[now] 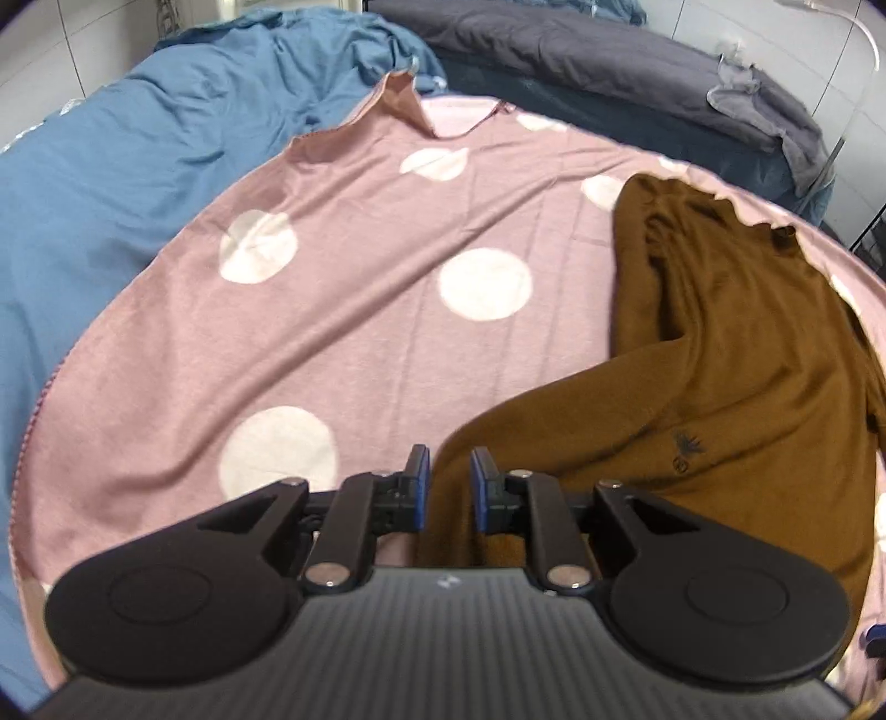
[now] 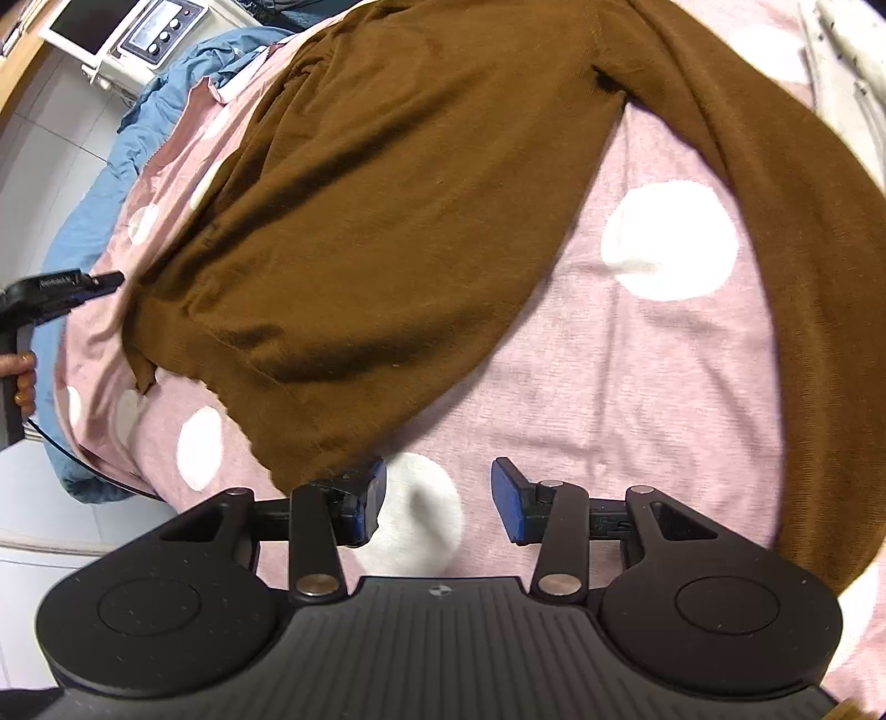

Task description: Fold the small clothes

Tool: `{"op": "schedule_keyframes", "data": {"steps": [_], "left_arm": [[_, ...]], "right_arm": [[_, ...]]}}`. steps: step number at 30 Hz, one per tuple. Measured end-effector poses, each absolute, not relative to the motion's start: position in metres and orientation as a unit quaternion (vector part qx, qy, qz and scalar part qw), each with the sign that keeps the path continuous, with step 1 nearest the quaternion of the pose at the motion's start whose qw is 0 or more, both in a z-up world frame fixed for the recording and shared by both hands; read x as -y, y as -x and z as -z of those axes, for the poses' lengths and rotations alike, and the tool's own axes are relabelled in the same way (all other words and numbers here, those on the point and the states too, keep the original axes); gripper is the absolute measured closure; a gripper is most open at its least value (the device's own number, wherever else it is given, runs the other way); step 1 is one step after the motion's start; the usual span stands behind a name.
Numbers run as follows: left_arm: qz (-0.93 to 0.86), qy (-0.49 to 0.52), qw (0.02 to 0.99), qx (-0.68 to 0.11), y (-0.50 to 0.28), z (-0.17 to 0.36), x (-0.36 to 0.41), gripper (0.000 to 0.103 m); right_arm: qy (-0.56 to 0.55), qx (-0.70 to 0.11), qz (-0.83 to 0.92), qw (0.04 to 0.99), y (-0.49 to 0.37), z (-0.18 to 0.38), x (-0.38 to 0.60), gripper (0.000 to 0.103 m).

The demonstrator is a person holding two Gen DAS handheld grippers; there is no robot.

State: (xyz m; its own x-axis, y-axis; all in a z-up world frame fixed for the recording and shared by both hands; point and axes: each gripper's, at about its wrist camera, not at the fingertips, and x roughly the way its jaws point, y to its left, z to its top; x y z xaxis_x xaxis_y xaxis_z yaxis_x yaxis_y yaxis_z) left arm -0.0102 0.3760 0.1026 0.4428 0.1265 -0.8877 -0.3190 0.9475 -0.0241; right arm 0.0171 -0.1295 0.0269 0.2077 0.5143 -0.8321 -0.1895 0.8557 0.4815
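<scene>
A brown long-sleeved sweater lies on a pink blanket with white dots. My left gripper is shut on brown fabric at the end of a sleeve that runs away to the right. In the right wrist view the left gripper sits at the sweater's left side, with the fabric drawn toward it. My right gripper is open over a white dot of the blanket, nothing between its pads. Its left pad is right at the sweater's hem corner.
A blue duvet is bunched left of the blanket. Dark grey bedding and a small grey cloth lie at the back. A white appliance stands beyond the bed. A hand holds the left gripper's handle.
</scene>
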Motion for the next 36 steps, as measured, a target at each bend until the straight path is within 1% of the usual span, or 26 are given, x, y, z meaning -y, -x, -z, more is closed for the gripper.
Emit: {"op": "schedule_keyframes", "data": {"steps": [4, 7, 9, 10, 11, 12, 13, 14, 17, 18, 19, 23, 25, 28, 31, 32, 33, 35, 36], "left_arm": [[-0.214, -0.008, 0.817, -0.536, 0.009, -0.086, -0.397, 0.088], [-0.281, 0.010, 0.802, -0.528, 0.018, -0.088, -0.425, 0.087], [-0.313, 0.017, 0.793, -0.522, 0.025, -0.091, -0.434, 0.077], [-0.311, 0.023, 0.797, -0.517, 0.028, -0.094, -0.433, 0.075], [-0.293, 0.034, 0.808, -0.511, 0.032, -0.097, -0.431, 0.066], [-0.271, 0.044, 0.819, -0.505, 0.035, -0.101, -0.425, 0.050], [-0.248, 0.051, 0.826, -0.503, 0.037, -0.103, -0.418, 0.042], [-0.228, 0.051, 0.831, -0.504, 0.039, -0.104, -0.410, 0.036], [-0.193, 0.034, 0.839, -0.508, 0.041, -0.105, -0.382, 0.036], [-0.186, 0.034, 0.840, -0.508, 0.041, -0.105, -0.373, 0.036], [-0.180, 0.040, 0.842, -0.507, 0.043, -0.106, -0.368, 0.037], [-0.143, 0.076, 0.852, -0.498, 0.051, -0.109, -0.343, 0.036], [-0.120, 0.069, 0.846, -0.514, 0.051, -0.101, -0.333, 0.037], [-0.107, 0.059, 0.834, -0.537, 0.053, -0.086, -0.322, 0.037], [-0.103, 0.112, 0.833, -0.532, 0.058, -0.076, -0.325, 0.038], [-0.104, 0.124, 0.832, -0.530, 0.059, -0.074, -0.327, 0.040], [-0.105, 0.127, 0.831, -0.531, 0.058, -0.072, -0.327, 0.041], [-0.106, 0.113, 0.833, -0.532, 0.055, -0.069, -0.326, 0.044], [-0.105, 0.104, 0.833, -0.533, 0.053, -0.069, -0.324, 0.047]], "right_arm": [[-0.160, -0.597, -0.238, 0.749, -0.020, -0.022, 0.118, 0.030], [-0.169, -0.604, -0.240, 0.741, -0.019, -0.021, 0.112, 0.030], [-0.172, -0.609, -0.244, 0.735, -0.017, -0.021, 0.112, 0.030], [-0.172, -0.610, -0.247, 0.733, -0.017, -0.021, 0.111, 0.030], [-0.171, -0.610, -0.251, 0.732, -0.016, -0.021, 0.110, 0.030], [-0.171, -0.611, -0.254, 0.730, -0.015, -0.021, 0.110, 0.030], [-0.174, -0.612, -0.256, 0.728, -0.015, -0.021, 0.110, 0.027], [-0.180, -0.612, -0.256, 0.726, -0.015, -0.020, 0.109, 0.025], [-0.199, -0.617, -0.253, 0.718, -0.017, -0.016, 0.107, 0.017], [-0.208, -0.619, -0.251, 0.714, -0.018, -0.014, 0.106, 0.012], [-0.220, -0.620, -0.251, 0.710, -0.018, -0.012, 0.106, 0.011], [-0.228, -0.624, -0.250, 0.705, -0.019, -0.006, 0.100, 0.010], [-0.234, -0.620, -0.249, 0.706, -0.018, -0.006, 0.100, 0.008], [-0.254, -0.610, -0.247, 0.709, -0.016, -0.004, 0.102, 0.009], [-0.287, -0.608, -0.245, 0.699, -0.015, 0.002, 0.103, 0.010], [-0.297, -0.607, -0.243, 0.695, -0.014, 0.004, 0.103, 0.010], [-0.304, -0.606, -0.243, 0.693, -0.014, 0.005, 0.102, 0.015], [-0.308, -0.610, -0.247, 0.687, -0.016, 0.007, 0.099, 0.036], [-0.304, -0.614, -0.252, 0.684, -0.017, 0.007, 0.096, 0.064]]}}
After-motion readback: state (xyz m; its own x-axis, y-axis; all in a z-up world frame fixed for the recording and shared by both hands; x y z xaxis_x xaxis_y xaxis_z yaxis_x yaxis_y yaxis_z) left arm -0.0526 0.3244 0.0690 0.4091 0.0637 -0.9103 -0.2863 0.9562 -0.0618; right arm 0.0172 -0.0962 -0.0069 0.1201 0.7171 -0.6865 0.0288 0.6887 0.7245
